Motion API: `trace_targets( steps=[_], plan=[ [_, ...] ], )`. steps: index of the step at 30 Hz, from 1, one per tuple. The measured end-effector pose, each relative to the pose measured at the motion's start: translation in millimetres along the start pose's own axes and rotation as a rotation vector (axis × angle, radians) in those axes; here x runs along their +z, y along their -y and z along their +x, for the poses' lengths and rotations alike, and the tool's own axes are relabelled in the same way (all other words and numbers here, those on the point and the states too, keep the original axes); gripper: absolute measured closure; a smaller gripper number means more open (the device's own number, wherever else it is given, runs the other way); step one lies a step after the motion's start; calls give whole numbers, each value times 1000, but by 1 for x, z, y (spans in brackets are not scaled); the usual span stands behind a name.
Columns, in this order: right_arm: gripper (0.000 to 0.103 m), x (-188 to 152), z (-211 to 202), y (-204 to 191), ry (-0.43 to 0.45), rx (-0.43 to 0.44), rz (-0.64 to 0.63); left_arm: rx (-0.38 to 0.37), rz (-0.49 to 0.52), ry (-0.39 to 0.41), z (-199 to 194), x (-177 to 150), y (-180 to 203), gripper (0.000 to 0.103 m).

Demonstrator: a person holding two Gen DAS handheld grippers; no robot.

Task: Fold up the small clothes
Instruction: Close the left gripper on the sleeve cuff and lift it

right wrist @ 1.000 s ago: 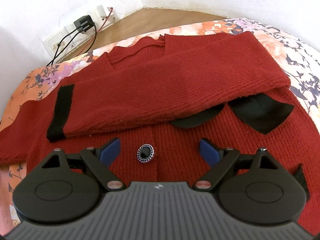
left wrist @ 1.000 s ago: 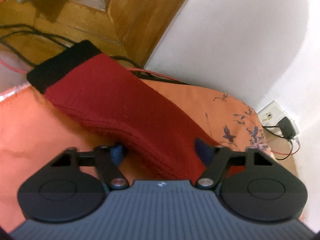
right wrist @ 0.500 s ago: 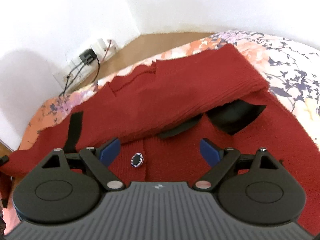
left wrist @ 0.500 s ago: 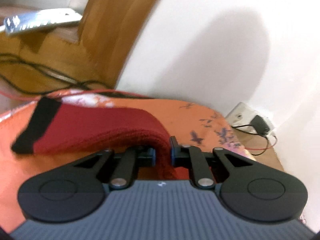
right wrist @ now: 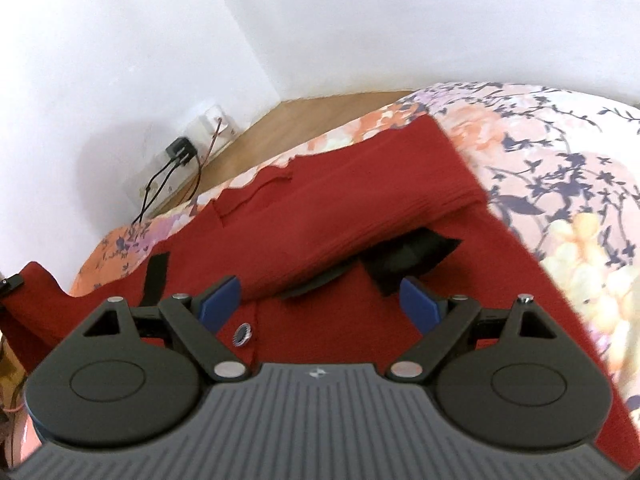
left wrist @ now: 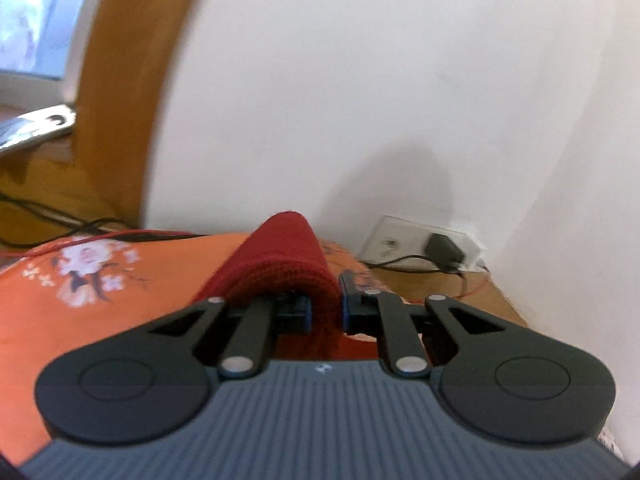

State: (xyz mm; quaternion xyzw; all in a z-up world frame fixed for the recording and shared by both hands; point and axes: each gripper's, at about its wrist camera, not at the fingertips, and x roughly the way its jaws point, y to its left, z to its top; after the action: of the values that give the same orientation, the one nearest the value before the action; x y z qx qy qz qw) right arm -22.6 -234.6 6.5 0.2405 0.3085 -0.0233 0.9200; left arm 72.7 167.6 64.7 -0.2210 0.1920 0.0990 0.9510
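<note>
Left claw point(left wrist: 325, 313) pinches the soft knit sleeve point(left wrist: 280, 264); right claw point(right wrist: 320, 300) gapes over the cardigan point(right wrist: 340, 200), limp on the bed point(right wrist: 560, 184); grip edges.

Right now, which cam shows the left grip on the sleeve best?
Left wrist view: the left hand-held gripper is shut on the red sleeve, knit bunched between its blue pads. The right wrist view shows only the sleeve's far end rising at the left edge, grip barely visible.

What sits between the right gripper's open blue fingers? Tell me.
Red knitted cardigan fabric, its round dark button beside the left finger; the right gripper grips nothing. Right wrist view.
</note>
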Motion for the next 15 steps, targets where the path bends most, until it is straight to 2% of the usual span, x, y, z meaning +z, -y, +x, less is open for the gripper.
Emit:
trace_targets(
  steps=[9, 15],
  plan=[
    [12, 15, -12, 38, 34, 1, 56, -102, 102, -29, 3, -21, 71, 89],
    [12, 18, -15, 54, 38, -8, 79, -147, 159, -71, 16, -44, 105, 89]
  ],
)
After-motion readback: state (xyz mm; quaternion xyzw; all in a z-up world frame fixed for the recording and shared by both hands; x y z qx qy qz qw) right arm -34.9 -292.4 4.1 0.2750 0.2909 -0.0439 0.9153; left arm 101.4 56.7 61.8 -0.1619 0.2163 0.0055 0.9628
